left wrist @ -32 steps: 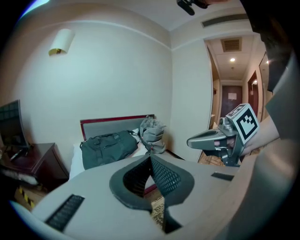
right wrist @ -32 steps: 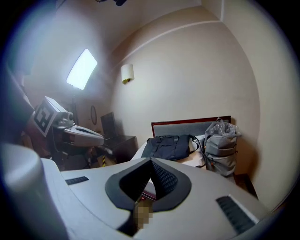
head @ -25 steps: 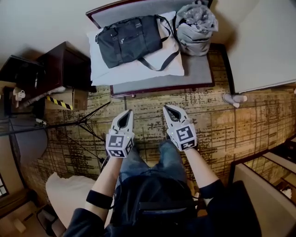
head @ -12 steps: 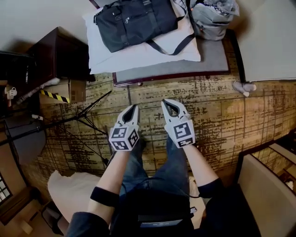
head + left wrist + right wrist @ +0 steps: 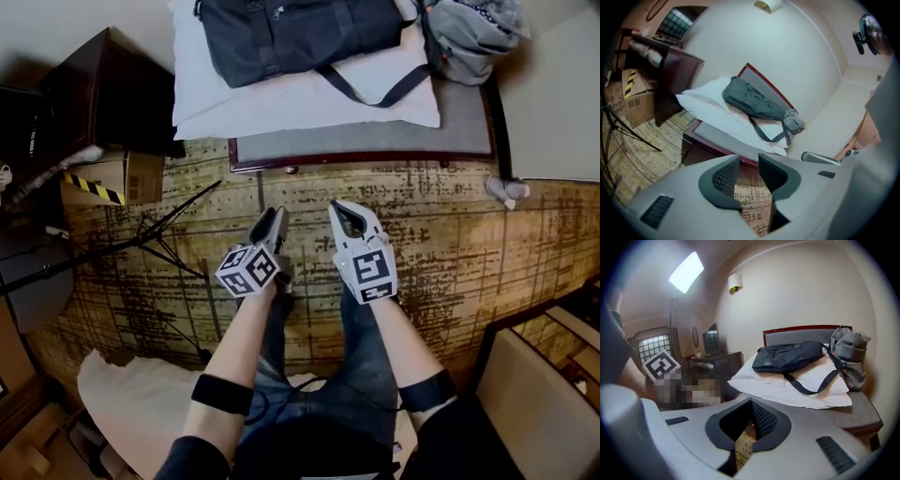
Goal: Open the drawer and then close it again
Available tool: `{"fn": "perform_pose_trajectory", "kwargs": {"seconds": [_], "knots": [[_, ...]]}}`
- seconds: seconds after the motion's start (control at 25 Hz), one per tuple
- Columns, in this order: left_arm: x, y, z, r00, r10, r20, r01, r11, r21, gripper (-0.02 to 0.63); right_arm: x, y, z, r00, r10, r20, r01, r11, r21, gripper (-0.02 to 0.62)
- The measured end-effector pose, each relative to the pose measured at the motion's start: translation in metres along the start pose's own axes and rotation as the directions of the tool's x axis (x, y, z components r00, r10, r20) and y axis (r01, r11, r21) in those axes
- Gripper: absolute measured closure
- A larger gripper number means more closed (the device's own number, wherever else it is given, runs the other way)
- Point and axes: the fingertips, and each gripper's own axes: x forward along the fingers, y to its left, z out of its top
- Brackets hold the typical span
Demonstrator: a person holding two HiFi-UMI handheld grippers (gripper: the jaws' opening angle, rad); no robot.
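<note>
1. Upholstered bench (image 5: 375, 145), bearing a pillow (image 5: 281, 103) and a dark duffel bag (image 5: 291, 33).
2. Dark wooden cabinet (image 5: 103, 89), far left (likeliest home of the drawer; I can make out no drawer front).
3. My left gripper (image 5: 270, 217): jaws just opened, nothing between them.
4. My right gripper (image 5: 341, 210): jaws together, empty.

Progress, as I judge it: nothing begun. Opening and closing both remain.

Tan carpet floor (image 5: 450, 253), dark brown crosshatch streaks. White rectangular pillow (image 5: 281, 103). Charcoal fabric duffel bag (image 5: 291, 33). Light grey fabric backpack (image 5: 473, 33). Grey padded bench (image 5: 375, 141), dark red wood rim. Dark brown wooden cabinet (image 5: 103, 89). Brown cardboard box (image 5: 141, 176), yellow-black striped tape (image 5: 94, 187). Pale grey plastic right gripper (image 5: 339, 210), black-white square markers, black mesh-textured pads (image 5: 762, 420).
</note>
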Motion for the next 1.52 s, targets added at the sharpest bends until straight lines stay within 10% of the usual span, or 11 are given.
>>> {"fn": "perform_pose_trajectory", "kwargs": {"seconds": [0.64,1.52], "knots": [[0.150,0.133,-0.089,0.987,-0.146,0.071,0.162,0.901,-0.403,0.444,0.123,-0.011,-0.135,1.000,0.006,-0.001,-0.006,0.999,0.042,0.591],[0.227,0.193,-0.107,0.967,-0.154,0.205,0.241,0.820,-0.519,0.437,0.165,-0.036,-0.215,1.000,-0.005,-0.017,0.007,0.993,0.120,0.591]]}}
